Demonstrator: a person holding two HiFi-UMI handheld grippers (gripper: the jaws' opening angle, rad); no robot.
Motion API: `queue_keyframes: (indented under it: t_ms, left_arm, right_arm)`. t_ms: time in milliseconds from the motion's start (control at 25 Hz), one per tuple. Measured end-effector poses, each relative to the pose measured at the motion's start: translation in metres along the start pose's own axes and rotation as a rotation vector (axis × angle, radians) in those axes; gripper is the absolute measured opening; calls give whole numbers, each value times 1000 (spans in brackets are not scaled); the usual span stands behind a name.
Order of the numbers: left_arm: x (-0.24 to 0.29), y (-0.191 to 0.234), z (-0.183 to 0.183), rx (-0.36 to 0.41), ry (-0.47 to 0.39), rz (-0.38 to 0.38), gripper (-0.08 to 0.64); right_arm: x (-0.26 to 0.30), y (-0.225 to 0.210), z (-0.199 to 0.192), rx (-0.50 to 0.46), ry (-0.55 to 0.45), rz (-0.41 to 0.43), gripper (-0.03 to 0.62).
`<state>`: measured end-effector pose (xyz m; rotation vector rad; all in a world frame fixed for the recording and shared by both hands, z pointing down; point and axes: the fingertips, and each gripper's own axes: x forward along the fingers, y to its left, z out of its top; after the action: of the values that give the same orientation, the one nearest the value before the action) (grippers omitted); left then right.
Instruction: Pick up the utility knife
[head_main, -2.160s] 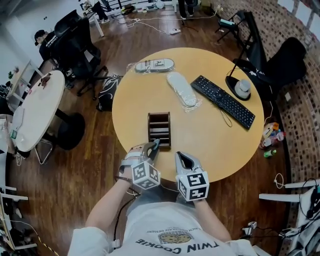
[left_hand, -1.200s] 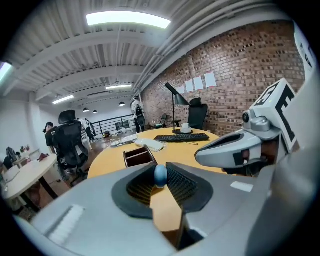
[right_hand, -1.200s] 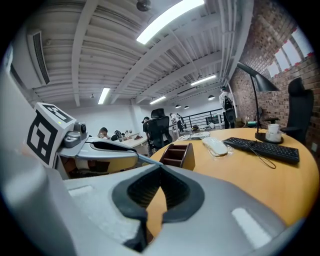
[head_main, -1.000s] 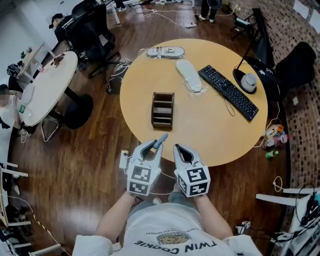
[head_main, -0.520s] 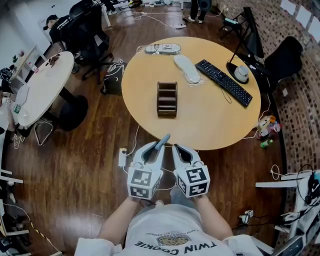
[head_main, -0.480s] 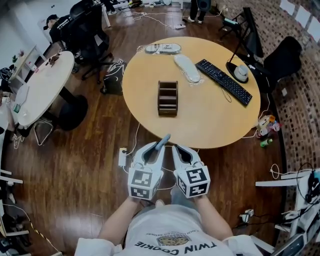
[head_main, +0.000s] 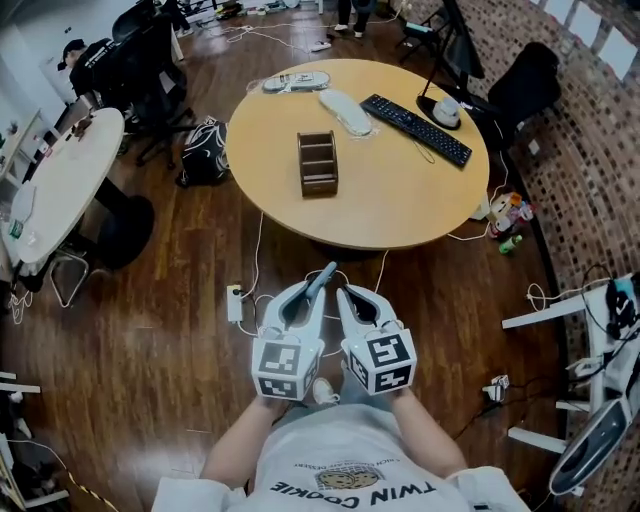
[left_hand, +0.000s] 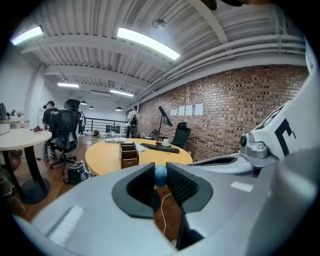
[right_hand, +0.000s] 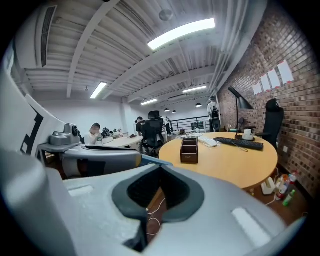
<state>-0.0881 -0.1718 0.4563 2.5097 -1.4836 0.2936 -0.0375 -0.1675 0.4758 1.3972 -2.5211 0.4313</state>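
Both jaws of the left gripper (head_main: 304, 298) clamp what looks like the blue utility knife (head_main: 322, 279), well clear of the tabletop (head_main: 400, 190), those of the right gripper (head_main: 351, 298) closed empty; pick-up seems done, needing only a steady hold.

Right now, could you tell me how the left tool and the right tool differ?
The left tool grips the blue utility knife; the right tool is empty. The left tool's jaws stand apart around the knife; the right tool's meet. Both hang side by side over the wooden floor, pointing towards the round table.
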Motion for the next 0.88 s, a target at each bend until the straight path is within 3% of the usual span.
queue_keyframes:
  t_ms: [560,880]
  left_arm:
    - [-54,-63,-24,2,-1,-36,72]
    - [-82,-125,-37,17,7,-29,72]
  right_arm:
    - [-79,20,-27,2,-11,-40,2]
    - [-145,16,-45,7,-41,-40,2]
